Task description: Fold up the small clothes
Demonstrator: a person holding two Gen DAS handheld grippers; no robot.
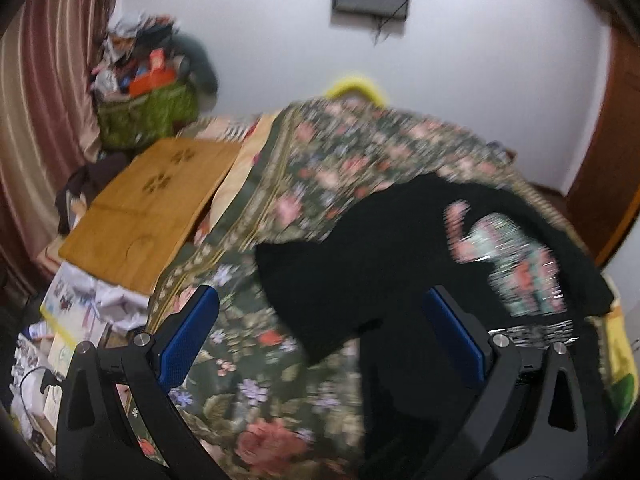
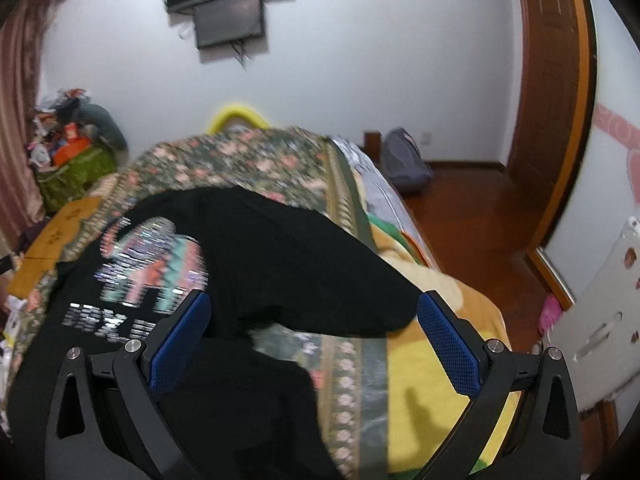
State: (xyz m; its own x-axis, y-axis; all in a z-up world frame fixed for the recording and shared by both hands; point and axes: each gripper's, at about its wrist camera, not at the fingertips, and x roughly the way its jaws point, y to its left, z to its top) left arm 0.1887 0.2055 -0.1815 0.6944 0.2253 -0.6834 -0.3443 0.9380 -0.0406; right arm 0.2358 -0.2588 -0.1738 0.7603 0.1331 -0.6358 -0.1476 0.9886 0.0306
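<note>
A small black T-shirt [image 1: 360, 264] with a colourful sequin print lies on a dark floral bedspread [image 1: 320, 152]. It also shows in the right wrist view [image 2: 288, 248], print at the left, one sleeve spread toward the right. My left gripper [image 1: 324, 320] is open above the shirt's left side, blue pads [image 1: 188, 336] wide apart, holding nothing. My right gripper [image 2: 312, 320] is open over the shirt's right sleeve, holding nothing. Both views are motion-blurred.
A wooden lap table [image 1: 152, 204] sits at the bed's left, with a green bag of clutter [image 1: 148, 108] and a striped curtain [image 1: 44, 80] behind. A yellow blanket [image 2: 420, 368], wooden floor, backpack [image 2: 404, 160] and door [image 2: 552, 92] lie to the right.
</note>
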